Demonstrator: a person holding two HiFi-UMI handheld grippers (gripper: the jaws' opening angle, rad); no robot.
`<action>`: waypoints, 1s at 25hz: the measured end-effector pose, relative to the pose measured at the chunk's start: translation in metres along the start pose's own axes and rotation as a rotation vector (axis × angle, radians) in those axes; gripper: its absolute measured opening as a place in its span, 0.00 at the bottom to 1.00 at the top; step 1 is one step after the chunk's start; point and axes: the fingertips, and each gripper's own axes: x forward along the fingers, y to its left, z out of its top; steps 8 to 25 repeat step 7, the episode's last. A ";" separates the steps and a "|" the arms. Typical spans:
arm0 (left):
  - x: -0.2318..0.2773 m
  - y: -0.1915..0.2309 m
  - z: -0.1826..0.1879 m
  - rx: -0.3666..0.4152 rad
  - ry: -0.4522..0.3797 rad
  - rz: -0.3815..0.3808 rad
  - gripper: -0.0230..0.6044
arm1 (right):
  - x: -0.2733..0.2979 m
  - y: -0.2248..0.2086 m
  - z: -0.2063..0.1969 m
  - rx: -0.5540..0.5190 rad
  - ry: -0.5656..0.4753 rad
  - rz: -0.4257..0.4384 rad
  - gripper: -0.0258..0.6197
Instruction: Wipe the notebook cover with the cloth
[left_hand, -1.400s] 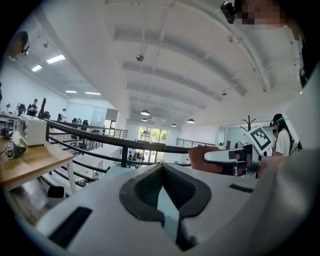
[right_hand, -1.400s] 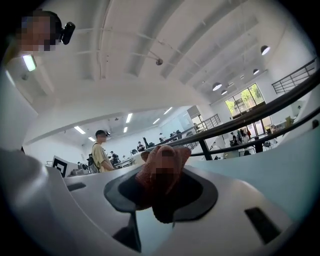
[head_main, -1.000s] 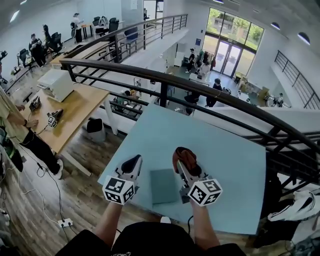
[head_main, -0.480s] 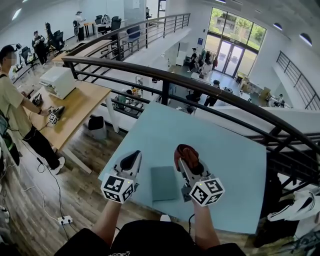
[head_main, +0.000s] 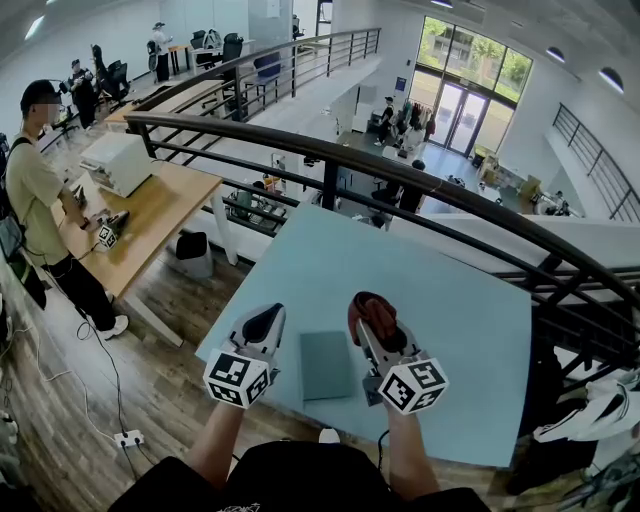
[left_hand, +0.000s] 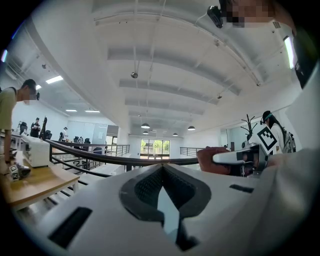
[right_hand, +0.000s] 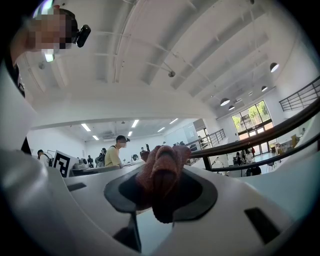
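1. Far left, head view only: a person stands at a wooden desk, well apart from the blue table.
2. The left gripper is held over the table's near left corner, just left of the notebook. The left gripper view shows what the head view does not: the jaws are pressed together at the tips, with nothing between them.
3. The notebook lies flat on the table, close to the near edge, between the two grippers. It appears in the head view only; neither gripper view shows it.
4. The right gripper is held just right of the notebook and pinches the reddish cloth. The right gripper view shows the cloth bunched between the pads and bulging past the tips.
5. Edges: the table's left edge runs just beside the left gripper. The near edge lies just below the notebook. A dark railing crosses behind the far edge.
6. Open room: bare table surface extends beyond both grippers toward the far edge, and to the right of the right gripper.
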 end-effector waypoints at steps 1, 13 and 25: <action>0.000 0.000 -0.001 -0.001 0.001 -0.001 0.05 | 0.000 0.000 -0.001 0.000 0.002 0.000 0.26; 0.000 -0.002 -0.004 -0.007 0.010 -0.004 0.05 | -0.001 -0.002 -0.003 -0.001 0.014 -0.010 0.26; 0.000 -0.002 -0.004 -0.007 0.010 -0.004 0.05 | -0.001 -0.002 -0.003 -0.001 0.014 -0.010 0.26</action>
